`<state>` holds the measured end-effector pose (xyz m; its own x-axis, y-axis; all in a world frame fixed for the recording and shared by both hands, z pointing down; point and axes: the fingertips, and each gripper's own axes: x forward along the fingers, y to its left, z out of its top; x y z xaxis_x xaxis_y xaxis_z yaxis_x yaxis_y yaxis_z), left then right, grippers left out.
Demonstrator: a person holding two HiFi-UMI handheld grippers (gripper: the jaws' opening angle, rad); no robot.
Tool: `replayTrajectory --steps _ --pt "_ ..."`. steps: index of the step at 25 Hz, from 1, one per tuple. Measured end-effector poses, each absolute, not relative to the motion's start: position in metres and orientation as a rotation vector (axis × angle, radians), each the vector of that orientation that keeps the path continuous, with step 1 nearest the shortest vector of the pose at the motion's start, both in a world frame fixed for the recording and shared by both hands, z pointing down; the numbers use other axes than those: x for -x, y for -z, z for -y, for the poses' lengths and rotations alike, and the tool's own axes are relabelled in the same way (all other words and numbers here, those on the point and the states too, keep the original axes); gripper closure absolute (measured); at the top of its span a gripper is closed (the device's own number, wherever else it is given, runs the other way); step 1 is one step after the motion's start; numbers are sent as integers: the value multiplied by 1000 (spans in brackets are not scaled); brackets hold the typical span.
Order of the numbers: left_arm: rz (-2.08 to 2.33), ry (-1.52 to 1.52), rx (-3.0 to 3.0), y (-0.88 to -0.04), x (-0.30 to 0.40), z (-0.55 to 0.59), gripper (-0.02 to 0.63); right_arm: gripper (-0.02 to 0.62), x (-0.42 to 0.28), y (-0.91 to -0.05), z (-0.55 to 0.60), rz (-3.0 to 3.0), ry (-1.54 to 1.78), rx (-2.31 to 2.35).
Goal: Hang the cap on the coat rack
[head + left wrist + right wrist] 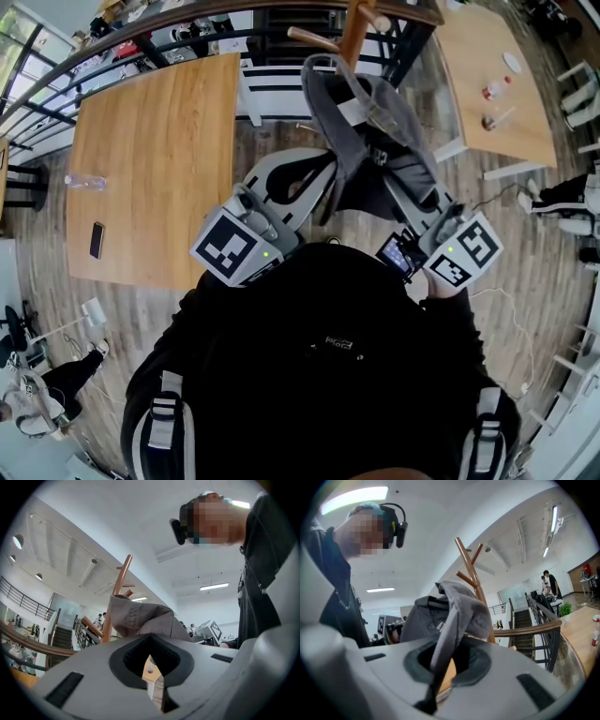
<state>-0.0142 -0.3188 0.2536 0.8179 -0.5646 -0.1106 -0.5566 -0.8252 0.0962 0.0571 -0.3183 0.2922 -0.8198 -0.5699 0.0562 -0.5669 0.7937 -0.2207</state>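
**Head view.** The left claw [314, 183] and right claw [422, 202] flank the grey cap [370, 127], which is stretched between their tips. The wooden coat rack [354, 33] stands just beyond the claws, and whether the cap touches a peg cannot be told. Plank floor [525, 309] lies open outside both claws. A bench [159, 159] sits to the outer side of the left claw and carries a phone [97, 240]. A second bench [487, 84] lies past the right claw. The person's dark torso [319, 375] hides the handles.

**Left gripper view.** The left claw [150, 638] is pressed together, pinching the cap's [140, 618] edge at its far tips. The fabric bunches above them. The coat rack [119, 588] pole rises directly behind. The notch shows only a sliver of bench and floor. The railing [28, 603] is far to the left.

**Right gripper view.** The right claw [450, 654] is pressed onto a fold of the cap [457, 609] that runs down through its notch. The rest of the cap drapes over the tips. The coat rack [471, 571] pegs fork up behind it. The railing [534, 630] curves away to the right.
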Motion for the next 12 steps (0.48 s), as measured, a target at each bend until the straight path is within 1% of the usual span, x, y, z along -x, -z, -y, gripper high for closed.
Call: replayTrajectory --steps 12 --pt "885 272 -3026 -221 9 315 600 574 -62 -261 315 -2912 259 940"
